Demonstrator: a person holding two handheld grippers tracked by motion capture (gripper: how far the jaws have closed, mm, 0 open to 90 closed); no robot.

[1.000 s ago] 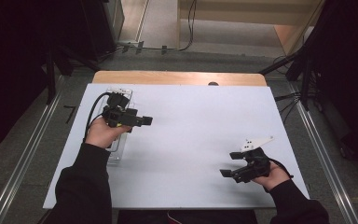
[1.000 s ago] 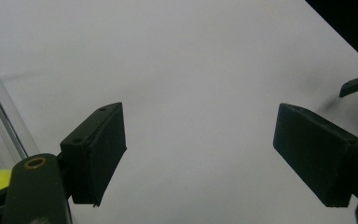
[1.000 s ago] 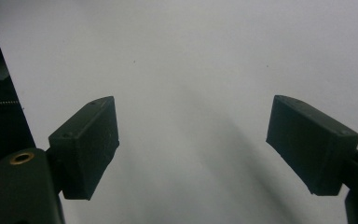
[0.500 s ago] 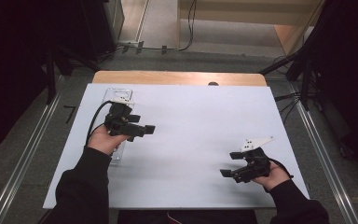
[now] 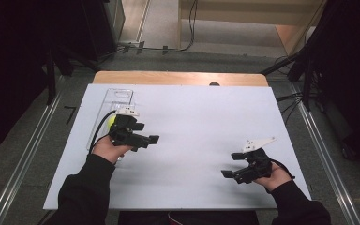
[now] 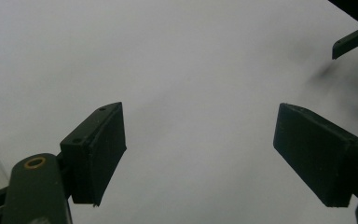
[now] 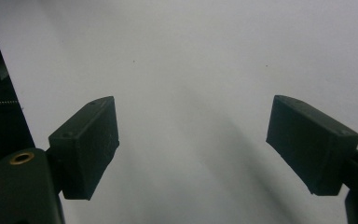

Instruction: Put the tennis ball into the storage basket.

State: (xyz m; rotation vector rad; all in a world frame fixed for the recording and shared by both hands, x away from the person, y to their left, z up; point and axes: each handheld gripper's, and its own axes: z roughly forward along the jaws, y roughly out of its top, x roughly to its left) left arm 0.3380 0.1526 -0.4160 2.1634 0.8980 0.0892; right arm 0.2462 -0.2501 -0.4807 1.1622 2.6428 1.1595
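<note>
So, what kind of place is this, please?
Probably a lab or recording workspace: a white table on bare grey floor, cables trailing behind it, dark equipment around, and a handheld left gripper and right gripper.

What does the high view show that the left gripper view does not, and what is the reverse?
High view: the person's dark sleeves, the wooden edge behind the white table, and the grey floor. Left gripper view: the flat inner pads of the left claw up close, apart with nothing between them. Both: the white table top and part of the right claw.
</note>
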